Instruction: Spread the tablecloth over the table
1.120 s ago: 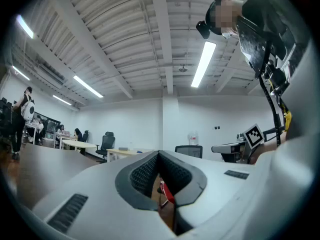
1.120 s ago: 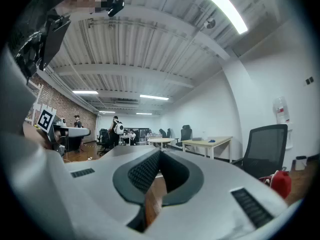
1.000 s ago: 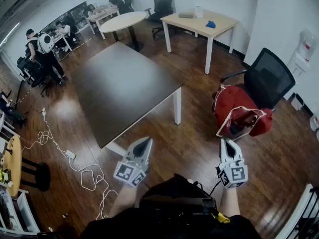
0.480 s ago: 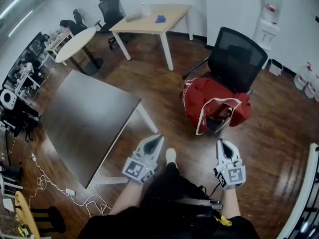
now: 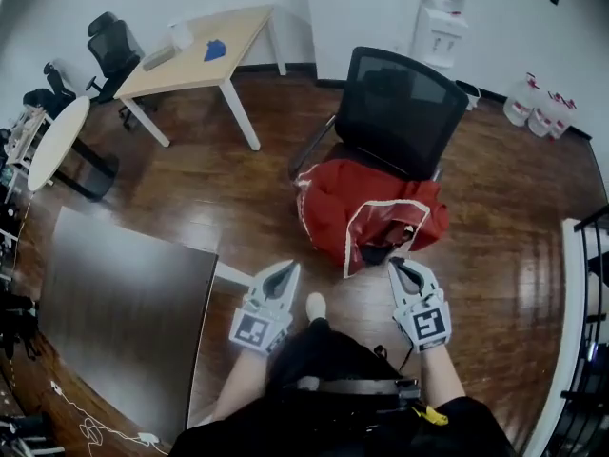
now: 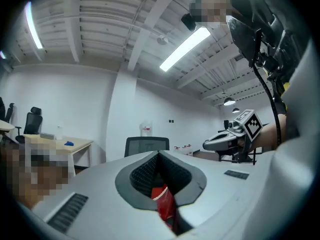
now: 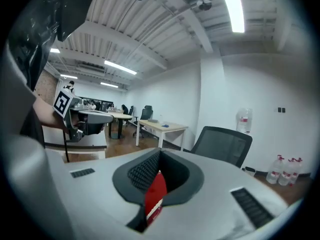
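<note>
Red tablecloth [image 5: 366,212] lies bundled on seat of black office chair [image 5: 395,103], white-trimmed hem hanging off front. L gripper [image 5: 285,270] & R gripper [image 5: 400,267] both clenched shut, nothing gripped. Tips aimed at cloth, prob. lining up a two-point pick. R tip just beside hem, L short of it. Dark table [image 5: 114,303] bare, off to left. Open floor [image 5: 257,169] betw. chair & table corner, so room to carry.

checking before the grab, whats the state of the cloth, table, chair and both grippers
red tablecloth: bunched in a heap on the chair seat, not spread
dark table: bare, uncovered
office chair: upright, seat taken up by the tablecloth
left gripper: shut, nothing gripped
right gripper: shut, nothing gripped, tip close to the tablecloth's edge
</note>
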A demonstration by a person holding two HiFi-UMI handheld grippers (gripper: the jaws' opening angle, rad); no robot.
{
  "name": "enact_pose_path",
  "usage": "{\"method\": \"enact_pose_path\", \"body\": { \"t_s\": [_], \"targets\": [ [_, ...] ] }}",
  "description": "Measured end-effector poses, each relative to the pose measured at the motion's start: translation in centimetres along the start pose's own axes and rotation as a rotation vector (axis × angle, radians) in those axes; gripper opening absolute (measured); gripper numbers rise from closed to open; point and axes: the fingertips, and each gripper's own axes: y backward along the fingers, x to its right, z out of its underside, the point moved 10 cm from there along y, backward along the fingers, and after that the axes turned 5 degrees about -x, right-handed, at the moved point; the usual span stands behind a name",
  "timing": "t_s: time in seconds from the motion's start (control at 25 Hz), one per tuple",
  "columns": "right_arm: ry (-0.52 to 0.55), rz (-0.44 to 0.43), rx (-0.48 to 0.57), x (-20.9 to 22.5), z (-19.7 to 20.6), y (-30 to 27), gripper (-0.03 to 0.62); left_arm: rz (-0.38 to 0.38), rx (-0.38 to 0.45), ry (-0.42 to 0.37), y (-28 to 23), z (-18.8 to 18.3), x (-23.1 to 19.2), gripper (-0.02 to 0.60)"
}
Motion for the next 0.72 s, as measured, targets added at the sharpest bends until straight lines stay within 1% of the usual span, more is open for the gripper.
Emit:
{"method": "enact_pose_path", "body": {
  "t_s": [0.12,0.2,0.32,0.4,0.56,0.72],
  "targets": [
    [0.063,0.026,-0.108,0.8,-0.4,-4.4,0.006,0.072,-0.046,0.002,-3.6,1.2,-3.6,-0.006],
    [0.103,0.059,-0.175,1.2,-0.8,-7.1,0.006,0.111,-0.086,0.007,-5.7,1.5,-6.1,-0.006],
    [0.136,0.106,-0.271,2.5,-0.3,-10.4,0.006,0.163,-0.127,-0.011,-9.3,1.8,-9.3,-0.006],
    [0.139,0.098,-0.327,3.7,0.6,-11.9,0.006,0.198,-0.135,-0.022,-11.6,2.1,-10.2,-0.006],
    [0.096,0.083,-0.403,6.9,2.0,-14.5,0.006,0.276,-0.207,0.015,-16.1,2.9,-10.3,-0.006],
    [0.141,0.044,-0.526,10.6,4.7,-19.1,0.006,0.309,-0.263,0.036,-20.7,4.2,-10.9,-0.006]
  ]
}}
